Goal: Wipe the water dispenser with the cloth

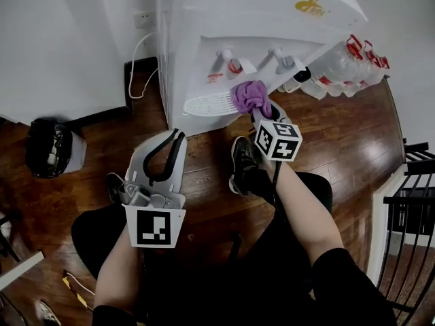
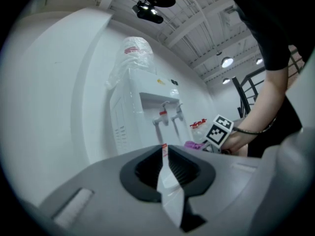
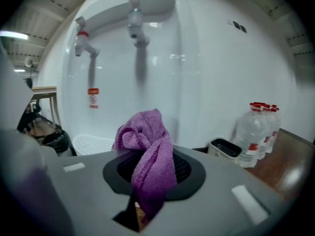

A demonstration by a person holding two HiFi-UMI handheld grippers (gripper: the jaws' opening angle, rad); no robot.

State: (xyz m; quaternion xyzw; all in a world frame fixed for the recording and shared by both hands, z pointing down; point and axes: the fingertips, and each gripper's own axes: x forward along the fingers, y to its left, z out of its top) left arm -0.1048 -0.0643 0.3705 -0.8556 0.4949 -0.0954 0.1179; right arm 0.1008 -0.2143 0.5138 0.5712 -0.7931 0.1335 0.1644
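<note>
While my right gripper [image 1: 262, 114] clamped the purple cloth [image 1: 250, 95] by the drip tray [image 1: 207, 104] under the taps [image 1: 232, 64] of the water dispenser [image 1: 272, 19], my left gripper [image 1: 177, 134], nearer me, sat pinched on a thin white strip [image 2: 166, 176]; wiping seemed just starting, needing the cloth pressed onto the panel.
</note>
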